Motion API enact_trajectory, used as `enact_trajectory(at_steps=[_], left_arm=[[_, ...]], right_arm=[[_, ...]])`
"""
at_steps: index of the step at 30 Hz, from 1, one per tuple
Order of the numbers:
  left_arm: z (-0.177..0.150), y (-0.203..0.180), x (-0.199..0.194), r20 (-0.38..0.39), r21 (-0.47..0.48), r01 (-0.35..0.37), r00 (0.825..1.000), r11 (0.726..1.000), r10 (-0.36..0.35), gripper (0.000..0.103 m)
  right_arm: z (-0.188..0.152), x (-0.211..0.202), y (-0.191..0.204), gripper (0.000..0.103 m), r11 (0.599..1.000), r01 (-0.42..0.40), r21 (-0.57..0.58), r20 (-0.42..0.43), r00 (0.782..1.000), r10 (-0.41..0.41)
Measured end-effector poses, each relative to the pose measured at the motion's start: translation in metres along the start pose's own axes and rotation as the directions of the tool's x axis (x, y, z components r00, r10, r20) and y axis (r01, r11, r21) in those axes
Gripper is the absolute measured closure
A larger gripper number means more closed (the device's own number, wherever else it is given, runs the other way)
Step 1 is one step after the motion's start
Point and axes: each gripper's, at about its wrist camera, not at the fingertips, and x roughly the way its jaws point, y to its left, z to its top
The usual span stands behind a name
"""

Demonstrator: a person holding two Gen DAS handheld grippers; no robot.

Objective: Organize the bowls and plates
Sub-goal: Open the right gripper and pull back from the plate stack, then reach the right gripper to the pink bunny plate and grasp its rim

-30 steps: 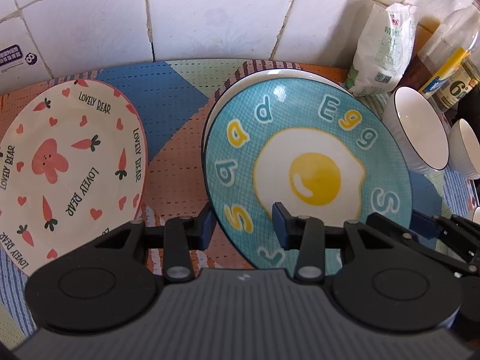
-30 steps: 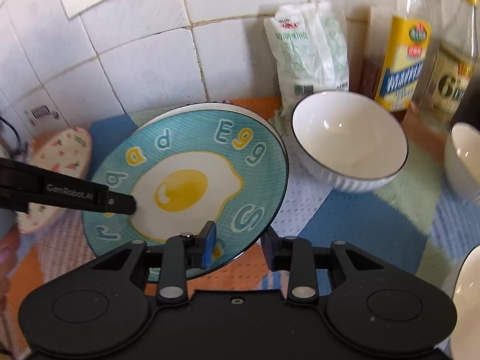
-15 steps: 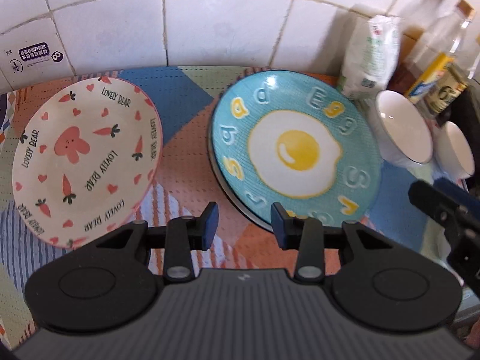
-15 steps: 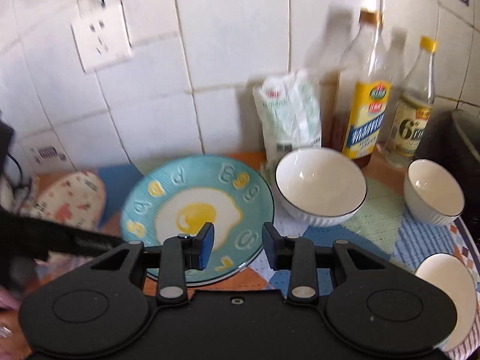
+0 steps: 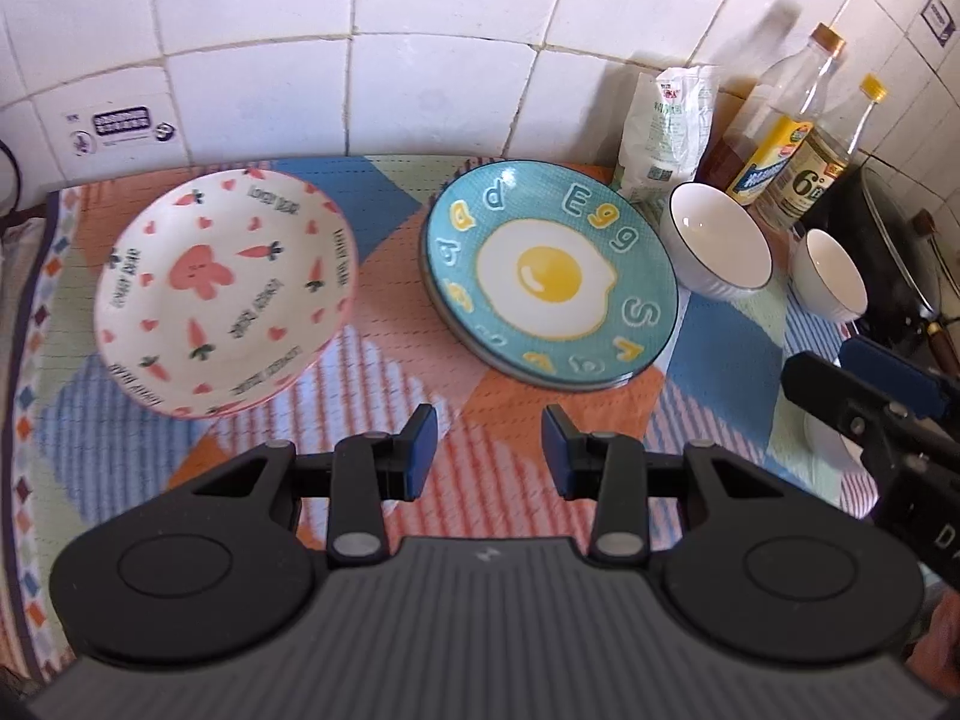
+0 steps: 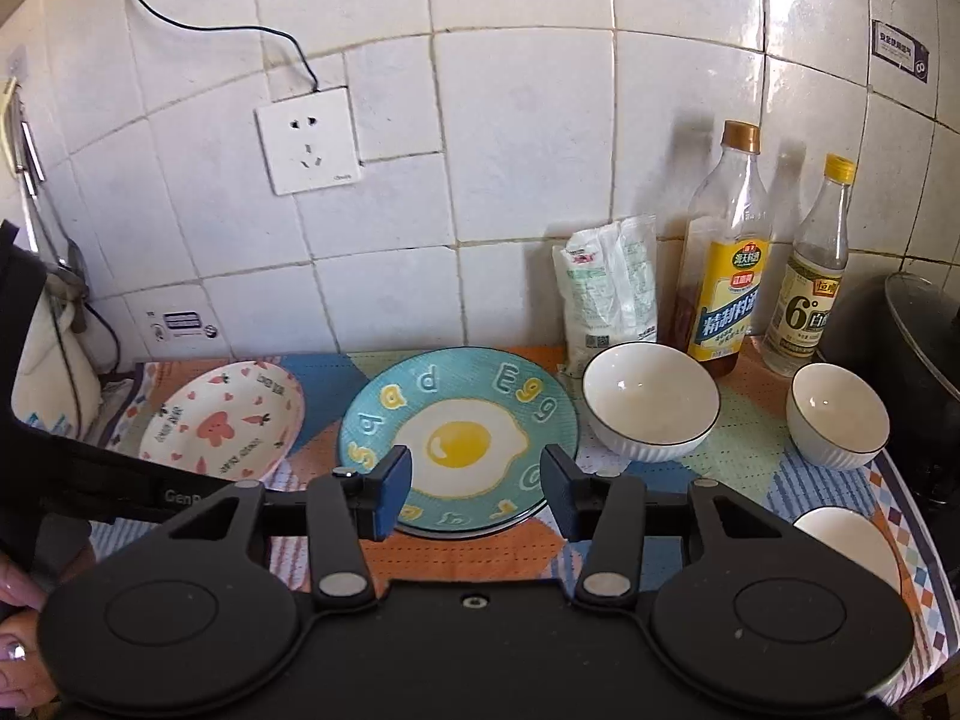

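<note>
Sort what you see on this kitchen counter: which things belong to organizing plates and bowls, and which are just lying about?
Belong to the job:
blue fried-egg plate, topping a stack
pink rabbit-and-carrot plate
large white ribbed bowl
small white ribbed bowl
white dish at the counter's right edge

Just lying about:
white plastic packet
yellow-labelled brown-liquid bottle
clear "6°" bottle

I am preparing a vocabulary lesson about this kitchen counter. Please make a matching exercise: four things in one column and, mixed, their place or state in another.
Things:
1. egg plate
2. bunny plate
3. large white bowl
4. left gripper

Descriptions:
a. far left on the mat
b. open, holding nothing
c. on top of another plate
d. in front of the brown-capped bottle

Pairs: 1-c, 2-a, 3-d, 4-b
</note>
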Motion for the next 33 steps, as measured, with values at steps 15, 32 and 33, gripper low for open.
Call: enact_trajectory(at_steps=[15,32,33], left_arm=[[-0.017,0.04,-0.056,0.028,0.023,-0.039,0.999,0.999,0.039,0.065],[-0.033,0.141,-0.028,0.059,-0.027,-0.081,0.995,0.996,0.083,0.062],[-0.031,0.148,-0.025,0.066,-0.035,-0.078,0.995,0.996,0.08,0.061]], right_arm=[[-0.026,-0.033,0.052,0.032,0.993,-0.093,-0.071,-0.009,0.996,0.093],[-0.073,0.043,0.098,0.007,0.986,-0.119,-0.119,0.107,0.985,0.132],[-0.074,0.048,0.101,0.004,0.982,-0.136,-0.133,0.111,0.982,0.151]])
